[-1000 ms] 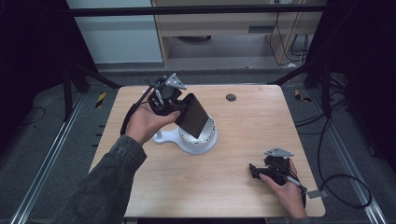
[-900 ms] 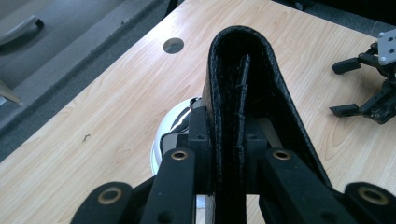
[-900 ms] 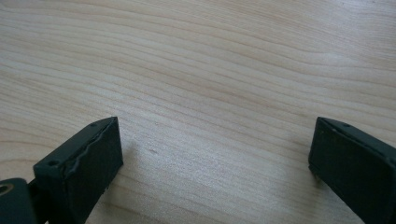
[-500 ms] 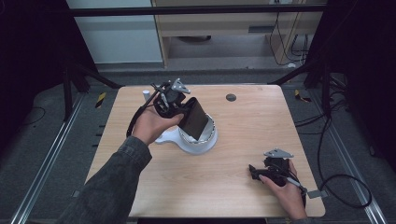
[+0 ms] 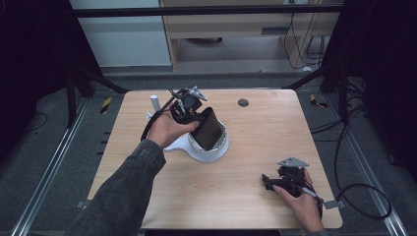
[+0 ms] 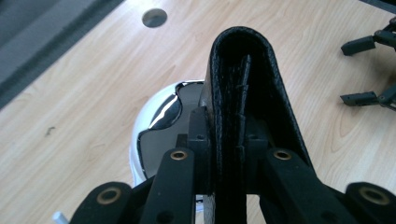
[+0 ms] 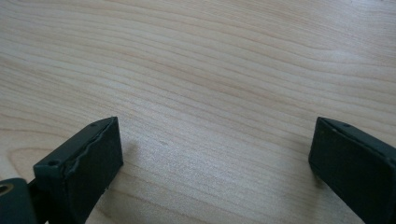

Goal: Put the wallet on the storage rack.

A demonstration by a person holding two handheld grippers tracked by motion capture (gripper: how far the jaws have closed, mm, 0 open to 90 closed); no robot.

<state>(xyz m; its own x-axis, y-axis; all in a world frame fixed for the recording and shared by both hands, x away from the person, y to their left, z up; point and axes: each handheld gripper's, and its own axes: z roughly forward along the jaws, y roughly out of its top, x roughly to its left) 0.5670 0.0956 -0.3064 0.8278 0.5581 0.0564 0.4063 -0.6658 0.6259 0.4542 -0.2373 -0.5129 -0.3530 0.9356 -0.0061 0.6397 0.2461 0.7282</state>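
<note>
Black leather wallet (image 5: 208,129), clamped in the left tongs (image 6: 229,140), has moved rightward over the white dish (image 5: 209,152), tilted, its long axis leaning up-left. Right tongs (image 5: 268,181) rest wide open, empty, on the tabletop (image 5: 265,128).

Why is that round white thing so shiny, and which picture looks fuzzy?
In the left gripper view, the white stand's dark glossy top mirrors bright light beside the black wallet; in the right gripper view, the near black fingers look slightly soft; the high view has dark surroundings.
</note>
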